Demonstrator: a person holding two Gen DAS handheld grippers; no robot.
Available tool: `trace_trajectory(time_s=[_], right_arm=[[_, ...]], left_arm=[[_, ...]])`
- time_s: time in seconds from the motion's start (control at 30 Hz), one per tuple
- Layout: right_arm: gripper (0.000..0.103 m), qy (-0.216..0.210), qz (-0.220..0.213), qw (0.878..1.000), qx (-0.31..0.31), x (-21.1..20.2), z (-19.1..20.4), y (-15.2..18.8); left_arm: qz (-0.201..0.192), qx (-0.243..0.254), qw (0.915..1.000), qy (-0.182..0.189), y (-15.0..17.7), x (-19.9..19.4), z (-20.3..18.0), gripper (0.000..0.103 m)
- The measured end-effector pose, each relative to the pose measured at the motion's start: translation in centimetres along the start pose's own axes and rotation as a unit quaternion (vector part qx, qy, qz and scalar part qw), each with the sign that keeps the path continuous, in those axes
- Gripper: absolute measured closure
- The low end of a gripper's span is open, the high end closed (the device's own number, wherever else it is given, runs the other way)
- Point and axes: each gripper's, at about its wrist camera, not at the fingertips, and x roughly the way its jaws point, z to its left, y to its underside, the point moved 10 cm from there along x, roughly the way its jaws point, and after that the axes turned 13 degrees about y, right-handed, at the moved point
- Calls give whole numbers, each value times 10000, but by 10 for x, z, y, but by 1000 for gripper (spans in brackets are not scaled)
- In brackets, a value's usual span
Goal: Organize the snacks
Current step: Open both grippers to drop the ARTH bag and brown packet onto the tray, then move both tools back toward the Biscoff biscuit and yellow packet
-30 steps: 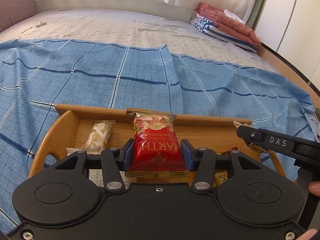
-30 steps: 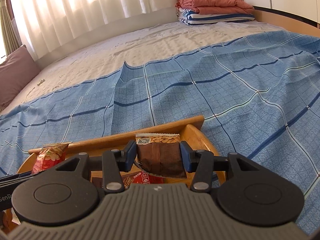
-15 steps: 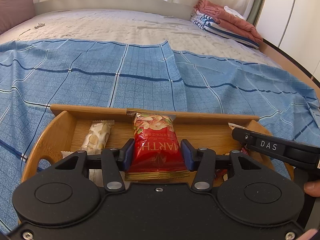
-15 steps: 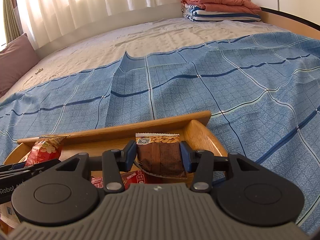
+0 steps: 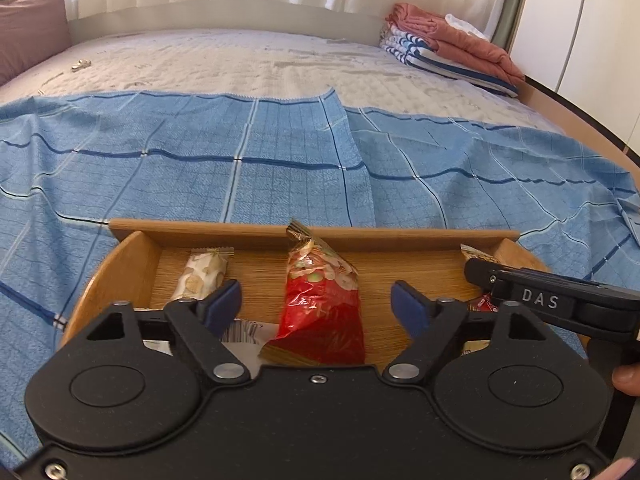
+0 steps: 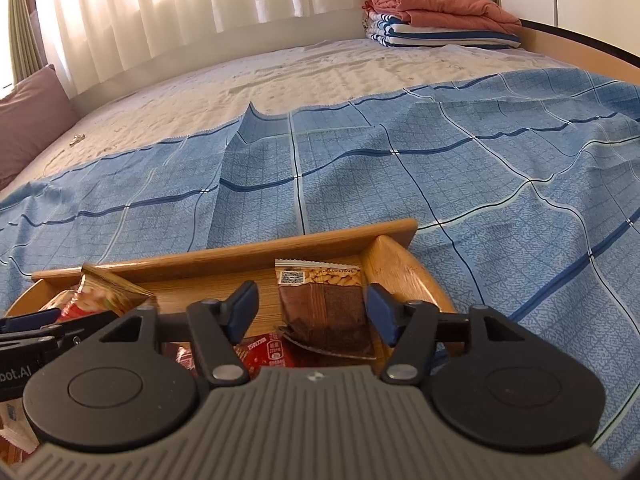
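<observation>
Both jaws have just been opening. The left gripper (image 5: 316, 300) has released one red packet (image 5: 320, 308); the right gripper (image 6: 310, 310) has released one brown packet (image 6: 324, 312). Both packets lie in the wooden tray (image 5: 120, 276) on the bed.

We note both grips released. The left gripper (image 5: 316, 300) has just opened its jaws — the red snack bag (image 5: 320, 304), previously clamped, now lies free between them, twisted. The right gripper (image 6: 310, 306) has likewise just opened — the brown peanut packet (image 6: 326, 312) rests against the right-hand pad only.
</observation>
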Motion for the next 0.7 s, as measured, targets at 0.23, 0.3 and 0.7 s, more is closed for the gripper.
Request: trace_trajectory(time_s=[0.23, 0.3, 0.7], right_arm=[[16, -172, -122, 9998, -27, -34, -1, 2], [13, -248, -196, 9995, -51, -49, -3, 3], [7, -567, -527, 9967, -226, -131, -13, 20]], left_arm=[[-176, 129, 9998, 1, 1, -31, -5, 14], [-218, 192, 9996, 33, 3, -43, -7, 12], [-368, 388, 9985, 96, 35, -126, -26, 9]])
